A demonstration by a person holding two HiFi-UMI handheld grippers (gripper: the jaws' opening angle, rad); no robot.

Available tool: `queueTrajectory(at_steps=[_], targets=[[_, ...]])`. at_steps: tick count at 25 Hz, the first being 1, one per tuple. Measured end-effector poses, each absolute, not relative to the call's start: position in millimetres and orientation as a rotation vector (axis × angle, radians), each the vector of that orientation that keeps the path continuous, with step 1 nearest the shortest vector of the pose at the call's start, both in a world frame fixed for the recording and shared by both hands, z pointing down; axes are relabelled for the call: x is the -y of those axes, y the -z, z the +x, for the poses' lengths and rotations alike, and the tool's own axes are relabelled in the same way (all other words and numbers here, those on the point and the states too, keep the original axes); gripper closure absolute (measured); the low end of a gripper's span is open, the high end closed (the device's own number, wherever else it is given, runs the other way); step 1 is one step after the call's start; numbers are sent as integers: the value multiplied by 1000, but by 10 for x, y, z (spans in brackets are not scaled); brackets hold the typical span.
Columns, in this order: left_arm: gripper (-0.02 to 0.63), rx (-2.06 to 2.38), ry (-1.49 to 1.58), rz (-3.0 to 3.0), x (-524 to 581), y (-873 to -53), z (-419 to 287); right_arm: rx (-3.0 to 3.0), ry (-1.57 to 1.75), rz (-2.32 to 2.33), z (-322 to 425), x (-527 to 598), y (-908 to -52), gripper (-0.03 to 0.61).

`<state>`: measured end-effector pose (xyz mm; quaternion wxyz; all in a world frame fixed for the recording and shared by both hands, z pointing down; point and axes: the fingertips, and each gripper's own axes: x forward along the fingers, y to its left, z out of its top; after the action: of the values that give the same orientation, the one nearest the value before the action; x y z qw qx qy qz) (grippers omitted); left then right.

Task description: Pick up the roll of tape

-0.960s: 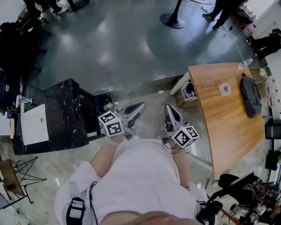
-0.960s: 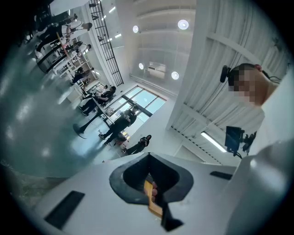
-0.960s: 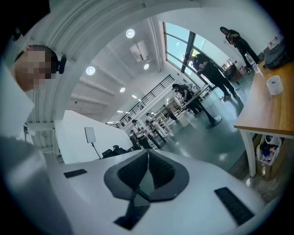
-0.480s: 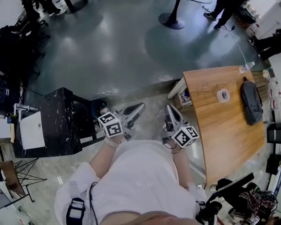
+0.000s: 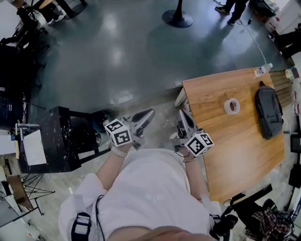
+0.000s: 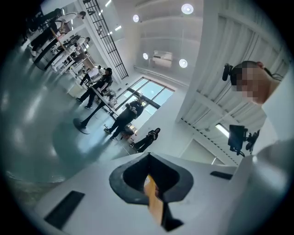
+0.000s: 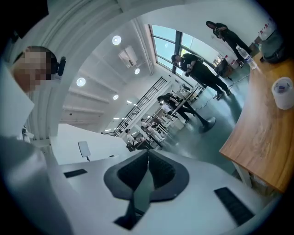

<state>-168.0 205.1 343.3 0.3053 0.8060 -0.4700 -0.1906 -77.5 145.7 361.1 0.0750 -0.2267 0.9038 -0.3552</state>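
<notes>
A white roll of tape [image 5: 231, 106] lies flat on the wooden table [image 5: 225, 141] at the right; the right gripper view shows the roll of tape [image 7: 283, 92] far off at its right edge. My left gripper [image 5: 149, 114] and right gripper [image 5: 181, 114] are held close to the person's body, over the floor and left of the table. Both have their jaws pressed together with nothing between them. The right gripper is near the table's near-left corner, well short of the tape.
A dark bag [image 5: 268, 111] lies on the table just right of the tape, and a water bottle [image 5: 263, 69] stands at its far edge. A black marble-patterned cabinet [image 5: 66, 139] stands at the left. People stand in the background [image 5: 233, 8].
The view has shifted so the table and tape sit closer and more to the left in the head view. Both grippers stay shut in the same pose by the body.
</notes>
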Motion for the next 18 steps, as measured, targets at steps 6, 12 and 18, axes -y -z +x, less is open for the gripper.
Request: queueTrajectory(at_steps=[6, 12, 18], targets=[[606, 1260, 449, 2145, -1444, -3485, -1269, -2657, 1103, -647, -423, -883, -3626, 555], [606, 1274, 377, 2131, -937, -3479, -831, -2617, 1135, -650, 13, -397, -3650, 555], [606, 1215, 306, 2151, -517, -3533, -417, -2564, 1127, -746, 455, 14, -3695, 555]])
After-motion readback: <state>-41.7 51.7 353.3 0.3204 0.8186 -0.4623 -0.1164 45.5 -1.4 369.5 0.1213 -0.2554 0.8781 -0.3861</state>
